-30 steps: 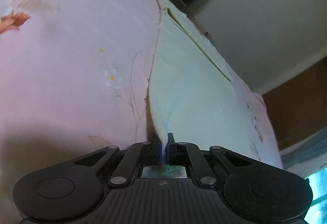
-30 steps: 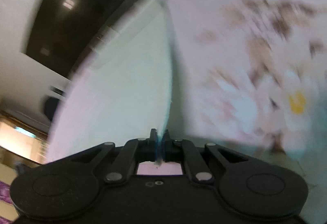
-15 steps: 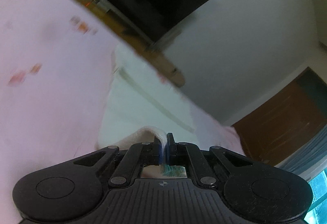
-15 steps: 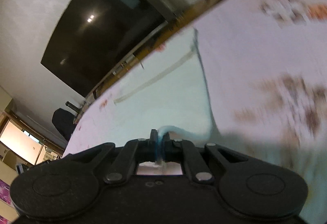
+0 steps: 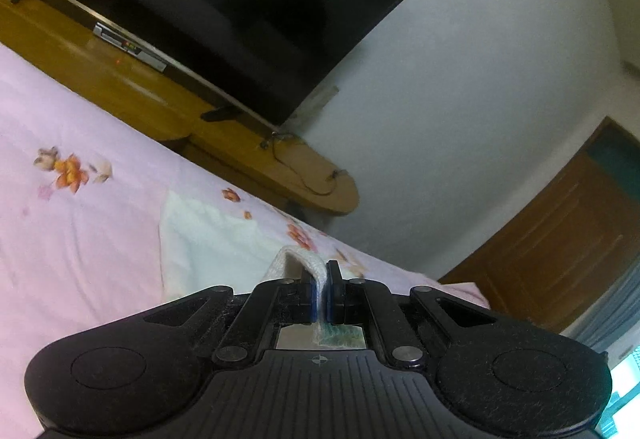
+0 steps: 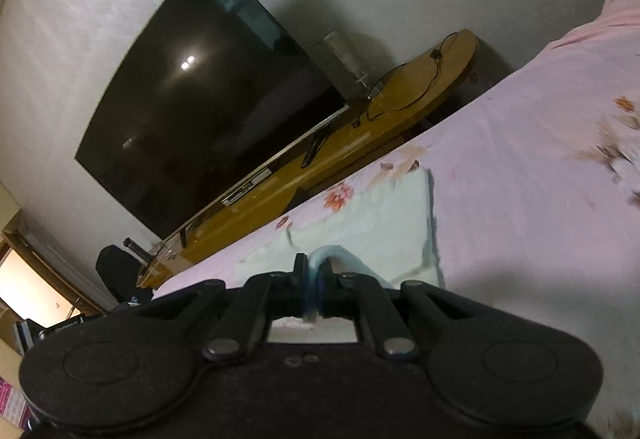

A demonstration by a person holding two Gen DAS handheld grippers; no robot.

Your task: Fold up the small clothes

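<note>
The left gripper [image 5: 319, 293] was clamped shut on a raised fold of the pale garment [image 5: 208, 239], the rest of which lay on the pink floral bedsheet [image 5: 80, 239]. The right gripper [image 6: 313, 293] was likewise closed on another edge of this garment [image 6: 372, 231]. Beyond the bed stood a dark television [image 6: 208, 99] on a wooden stand [image 6: 400, 119]; no writing was legible.
</note>
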